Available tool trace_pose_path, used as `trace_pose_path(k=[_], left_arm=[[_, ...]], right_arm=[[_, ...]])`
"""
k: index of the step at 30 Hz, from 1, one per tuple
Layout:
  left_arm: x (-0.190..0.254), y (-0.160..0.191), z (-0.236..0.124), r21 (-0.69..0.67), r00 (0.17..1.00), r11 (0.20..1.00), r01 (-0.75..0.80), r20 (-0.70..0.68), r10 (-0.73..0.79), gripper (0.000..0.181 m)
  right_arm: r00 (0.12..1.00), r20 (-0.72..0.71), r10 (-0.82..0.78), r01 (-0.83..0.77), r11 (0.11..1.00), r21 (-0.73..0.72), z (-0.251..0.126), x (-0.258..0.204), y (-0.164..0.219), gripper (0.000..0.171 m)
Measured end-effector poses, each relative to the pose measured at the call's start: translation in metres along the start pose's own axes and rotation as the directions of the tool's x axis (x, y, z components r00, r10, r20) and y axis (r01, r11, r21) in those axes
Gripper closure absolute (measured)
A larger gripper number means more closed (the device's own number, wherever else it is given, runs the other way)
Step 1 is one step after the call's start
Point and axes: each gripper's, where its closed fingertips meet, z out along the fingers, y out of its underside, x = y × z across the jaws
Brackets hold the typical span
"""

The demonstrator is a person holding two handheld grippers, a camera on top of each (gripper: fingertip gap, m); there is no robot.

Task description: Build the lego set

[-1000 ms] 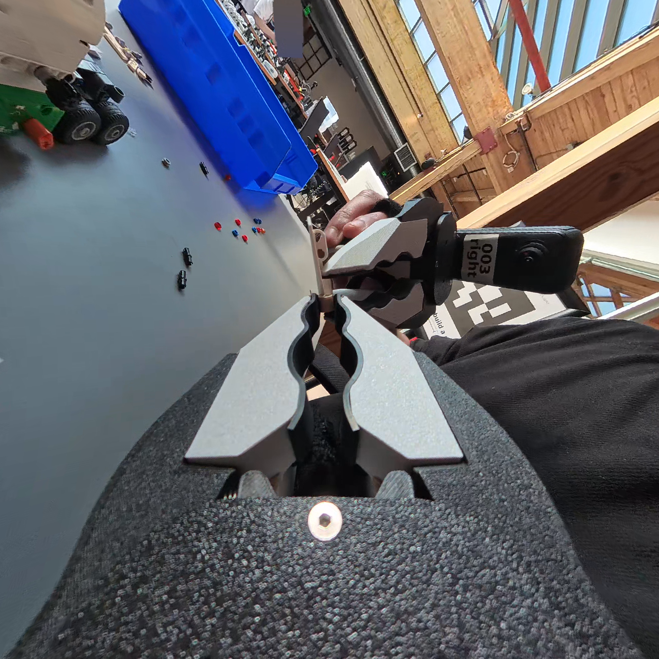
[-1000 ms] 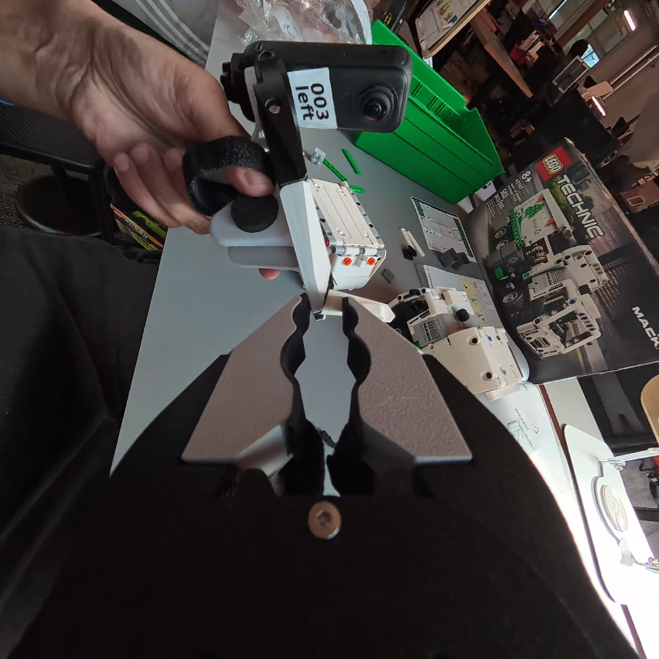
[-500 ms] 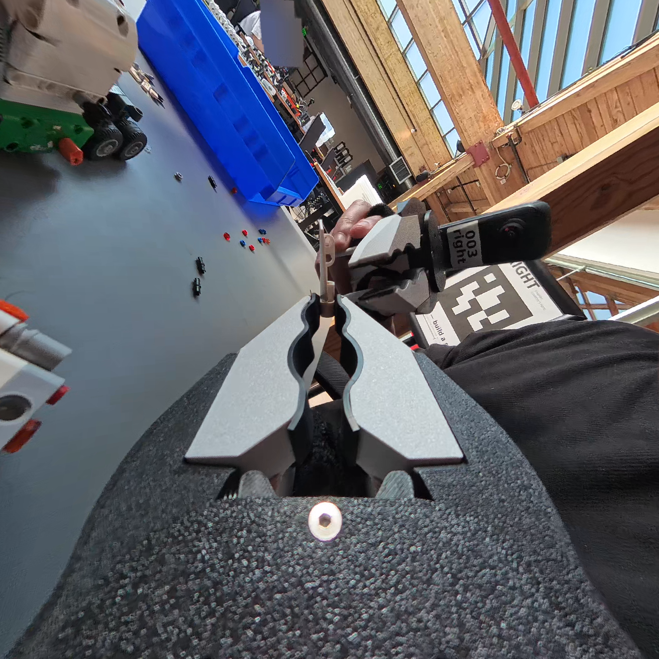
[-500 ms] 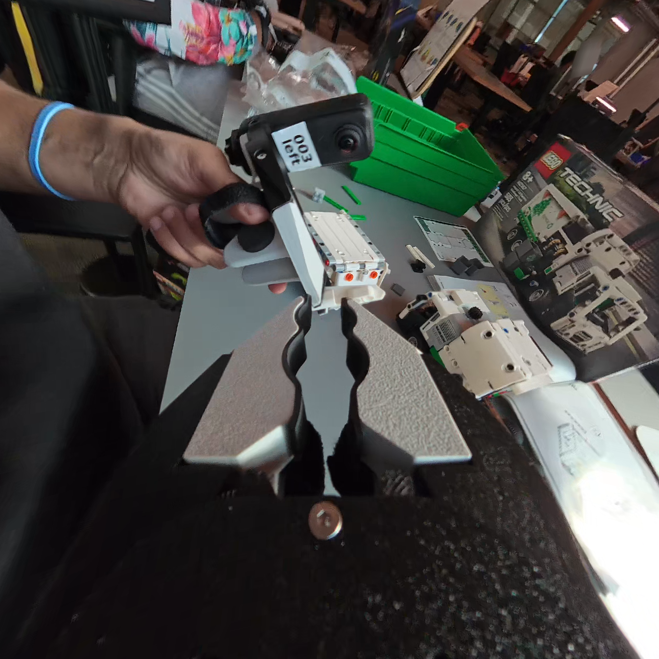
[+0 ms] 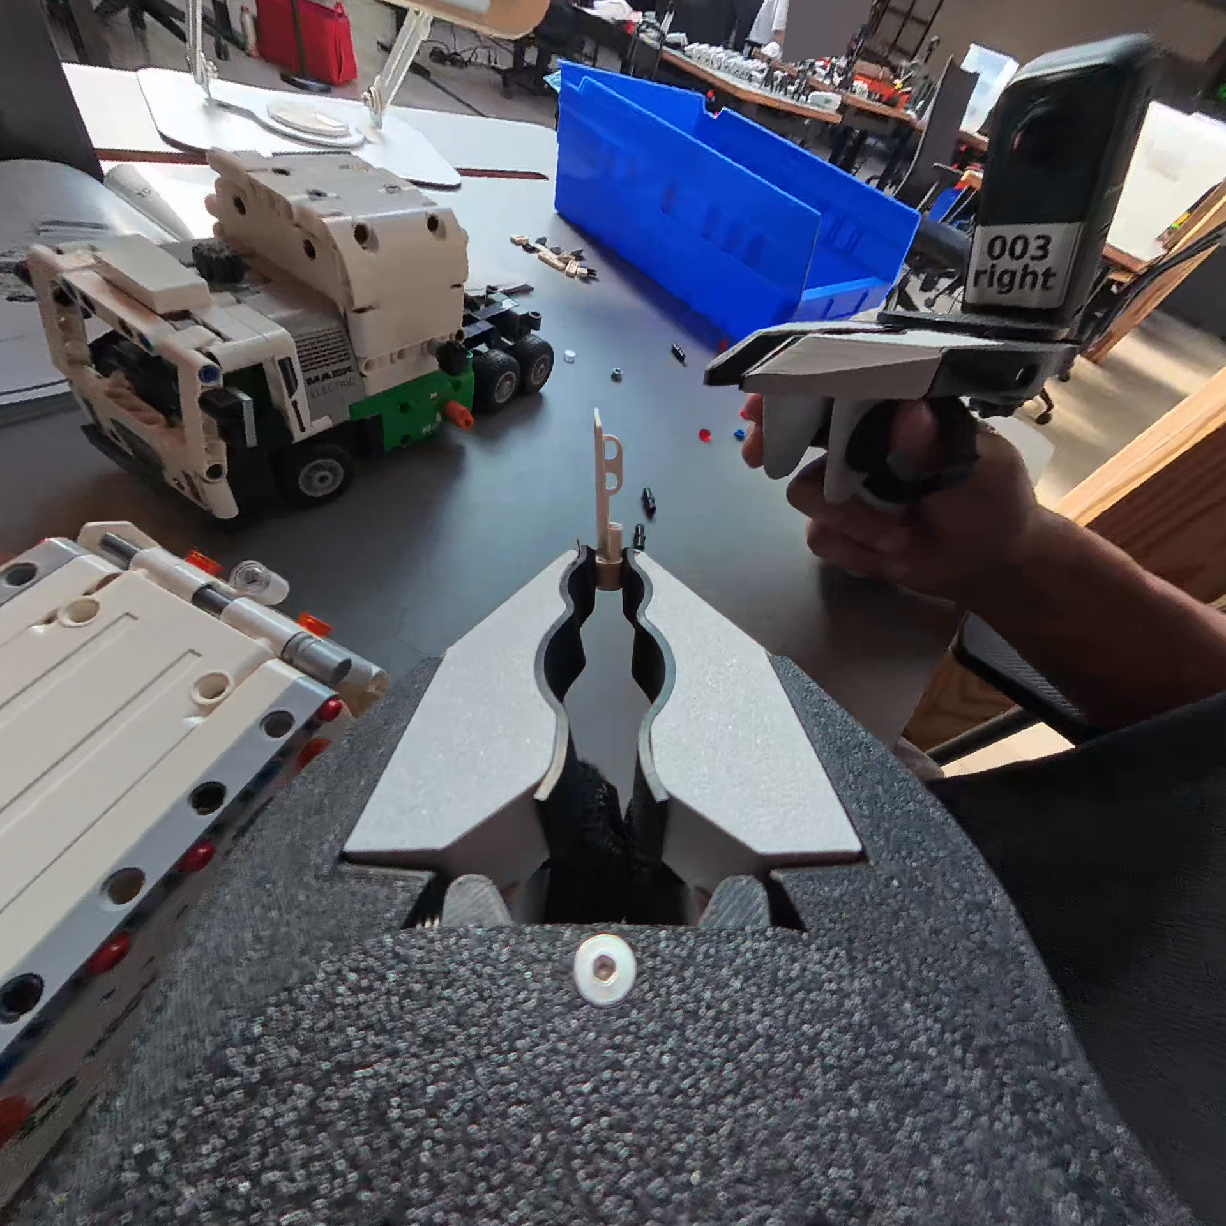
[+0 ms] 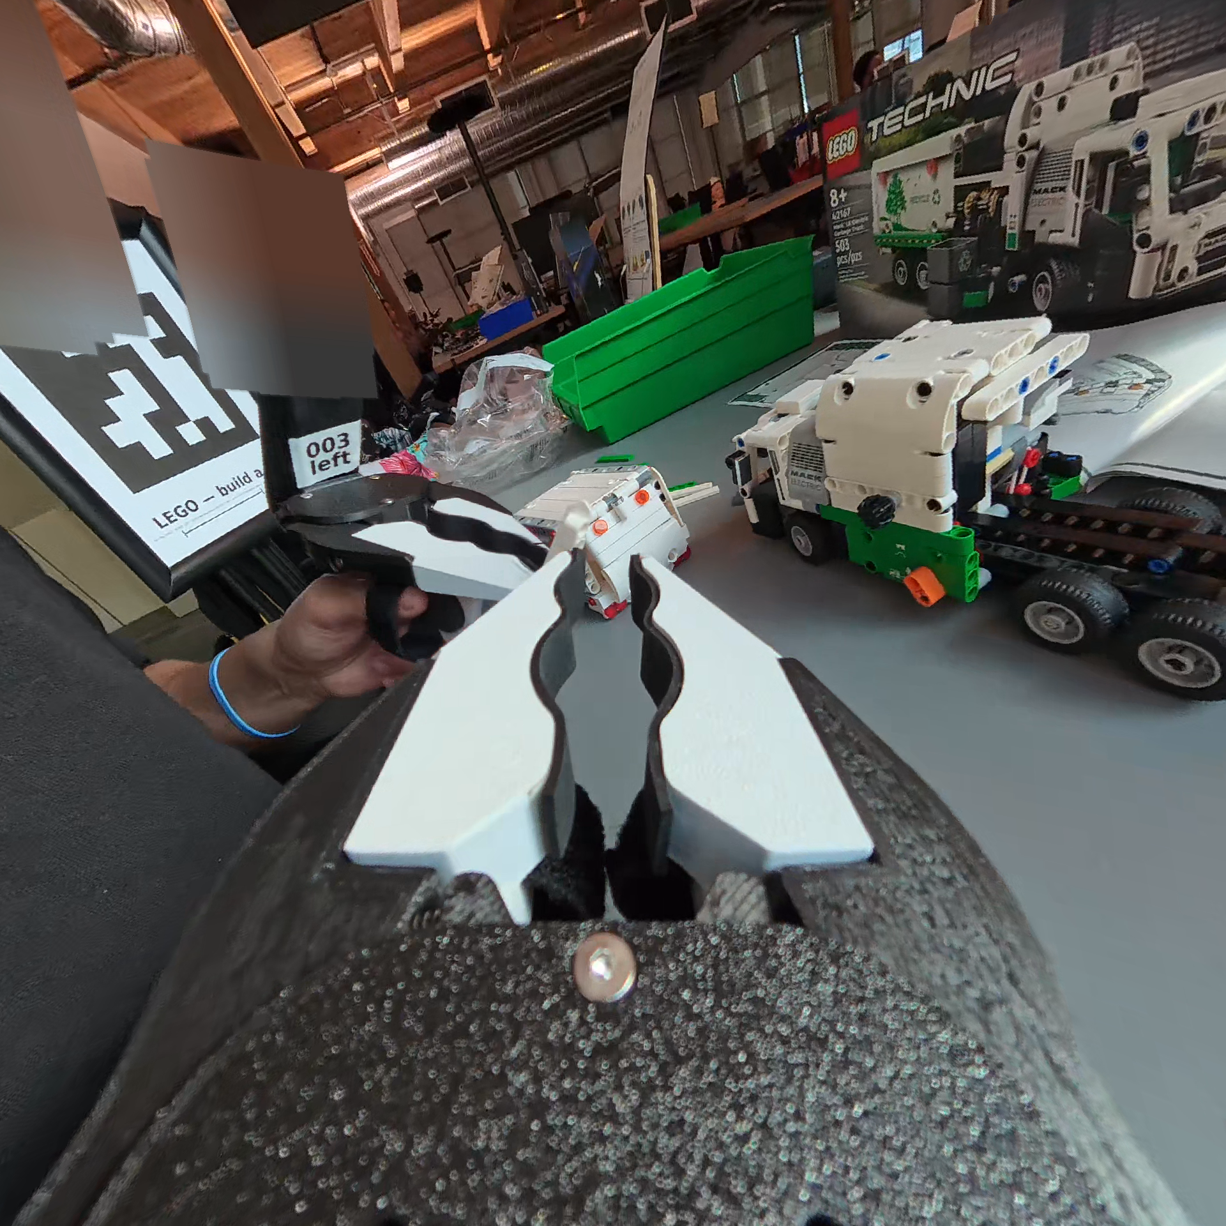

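Note:
My left gripper (image 5: 605, 564) is shut on the base of a thin tan lego piece (image 5: 607, 464) that stands upright from its tips, above the dark table (image 5: 464, 531). My right gripper (image 6: 600, 564) is empty, with its jaws a small way apart. It also shows in the left wrist view (image 5: 730, 371), up to the right and apart from the piece. The white and green lego truck (image 5: 265, 332) stands at the left; in the right wrist view it (image 6: 929, 477) is on the right. A white box sub-assembly (image 5: 133, 730) lies close at the left, and also shows in the right wrist view (image 6: 617, 517).
A blue bin (image 5: 730, 219) stands at the back. Black pins (image 5: 647, 497) and small red and blue parts (image 5: 703, 434) lie loose on the table. A green bin (image 6: 683, 338), the set's box (image 6: 1028, 166), plastic bags (image 6: 491, 424) and a marker sign (image 6: 133, 431) are around. The gap from one gripper's tips to the other's is roughly 7 cm.
Both grippers have swung to face the table. My right gripper has drawn away from the tan piece and now stands apart. My left gripper still holds the piece.

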Motion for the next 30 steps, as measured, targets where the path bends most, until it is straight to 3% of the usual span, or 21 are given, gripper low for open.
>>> trace_pose_path(k=[4, 8, 11, 18, 30], left_arm=[[-0.001, 0.005, 0.004, -0.024, 1.0, 1.0, -0.005, 0.02, 0.006, 0.175], [-0.003, 0.008, 0.007, -0.047, 0.999, 0.999, -0.015, 0.043, 0.017, 0.175], [0.001, 0.007, 0.009, -0.048, 0.999, 0.999, -0.023, 0.028, 0.024, 0.175], [0.027, -0.003, 0.009, 0.02, 0.979, 0.994, 0.11, -0.173, -0.105, 0.175], [0.059, -0.019, -0.001, 0.05, 0.823, 0.925, 0.378, -0.476, -0.31, 0.176]], right_arm=[[0.998, -0.056, 0.018, -0.023, 0.997, -0.076, 0.008, 0.012, 0.01, 0.157], [0.999, -0.014, 0.048, -0.049, 0.98, -0.192, 0.019, 0.0, 0.026, 0.154], [0.999, -0.017, 0.048, -0.05, 0.98, -0.192, 0.028, -0.004, 0.028, 0.154], [0.991, 0.102, 0.083, -0.071, 0.991, -0.114, 0.03, -0.022, 0.016, 0.16], [0.919, 0.335, 0.208, -0.22, 0.975, -0.002, 0.021, -0.047, 0.002, 0.163]])
